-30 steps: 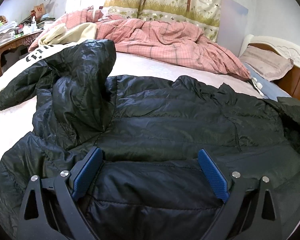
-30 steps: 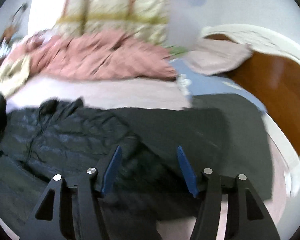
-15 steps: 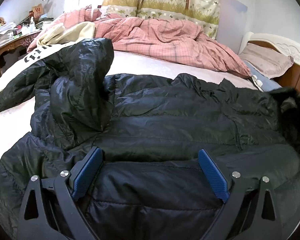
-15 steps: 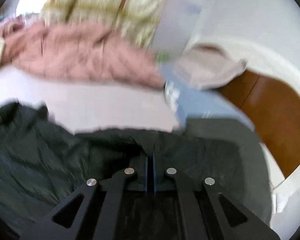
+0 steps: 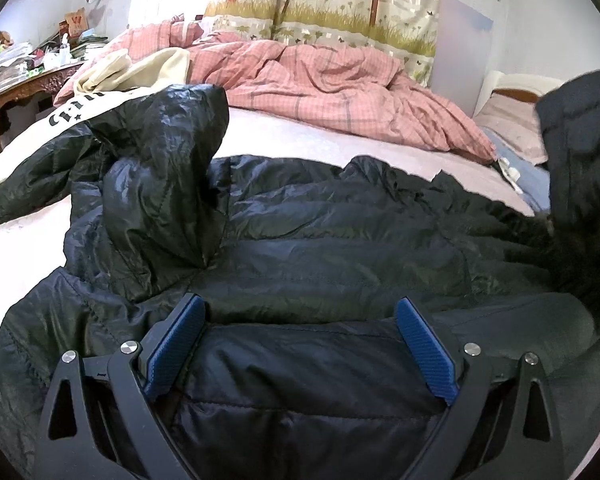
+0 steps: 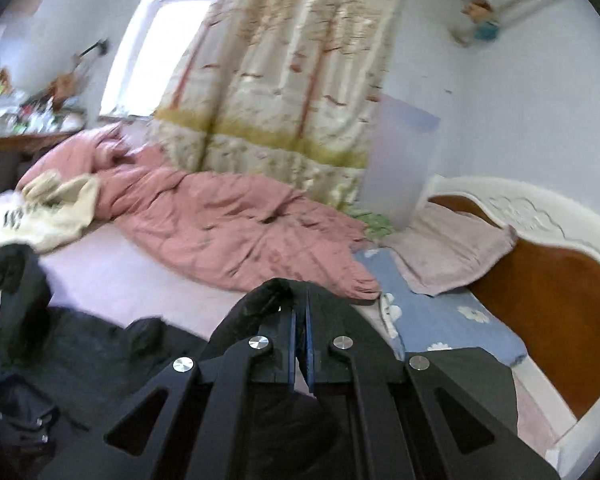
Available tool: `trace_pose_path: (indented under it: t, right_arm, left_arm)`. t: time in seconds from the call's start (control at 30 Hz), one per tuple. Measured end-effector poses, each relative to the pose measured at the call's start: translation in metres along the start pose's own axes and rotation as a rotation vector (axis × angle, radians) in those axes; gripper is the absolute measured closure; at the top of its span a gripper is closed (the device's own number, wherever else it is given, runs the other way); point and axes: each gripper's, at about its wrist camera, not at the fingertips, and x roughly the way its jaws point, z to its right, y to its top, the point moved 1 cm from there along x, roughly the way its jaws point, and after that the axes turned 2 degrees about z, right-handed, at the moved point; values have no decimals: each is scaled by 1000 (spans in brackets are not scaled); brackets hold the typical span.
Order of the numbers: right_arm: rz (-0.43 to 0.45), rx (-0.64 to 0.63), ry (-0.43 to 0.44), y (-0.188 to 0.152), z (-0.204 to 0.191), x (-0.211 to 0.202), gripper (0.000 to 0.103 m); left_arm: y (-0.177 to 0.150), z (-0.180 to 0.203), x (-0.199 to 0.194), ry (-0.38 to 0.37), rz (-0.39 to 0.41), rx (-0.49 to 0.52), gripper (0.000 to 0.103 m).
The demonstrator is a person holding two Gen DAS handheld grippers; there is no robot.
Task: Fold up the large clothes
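Note:
A black quilted puffer jacket [image 5: 320, 248] lies spread across the bed, its hood [image 5: 164, 184] standing up at the left. My left gripper [image 5: 300, 344] is open, its blue pads resting on the jacket's near part. My right gripper [image 6: 300, 312] is shut on a fold of the jacket [image 6: 260, 300] and holds it lifted above the bed. That lifted part shows at the right edge of the left wrist view [image 5: 580, 152]. The rest of the jacket lies low at the left in the right wrist view [image 6: 80, 352].
A pink checked duvet [image 5: 340, 84] is bunched at the back of the bed. A cream garment with black letters [image 5: 112, 88] lies at the back left. A cluttered wooden table [image 5: 24, 80] stands left. A pillow [image 6: 452, 248] and wooden headboard [image 6: 548, 300] are at the right.
My right gripper has closed on the jacket's right part and raised it off the bed. My left gripper has stayed open in place on the jacket.

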Motion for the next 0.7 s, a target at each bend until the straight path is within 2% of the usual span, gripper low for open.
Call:
trace_pose_path:
  t: [0.07, 0.17, 0.3, 0.43, 0.5, 0.57, 0.63, 0.7]
  right_arm:
    - [-21, -7, 22, -6, -16, 3, 99]
    - [-57, 5, 59, -7, -40, 20, 99]
    - [-6, 12, 104, 17, -74, 25, 99]
    - [33, 114, 153, 28, -87, 19, 99]
    - [23, 112, 97, 15, -99, 22, 99]
    - [-66, -41, 84, -18, -132, 36, 99]
    - [-207, -184, 90, -60, -161, 56, 98]
    - [-358, -211, 131, -103, -171, 74, 90]
  left_arm:
    - [3, -2, -7, -7, 22, -7, 7]
    - [8, -2, -17, 98, 62, 42, 7]
    - [19, -24, -43, 99, 145, -43, 7]
    - [31, -48, -69, 211, 255, -44, 7]
    - [33, -56, -67, 299, 260, -18, 7]
    - [33, -62, -60, 346, 243, -18, 7]
    - [32, -70, -54, 313, 207, -49, 7]
    - [30, -66, -50, 290, 197, -49, 7]
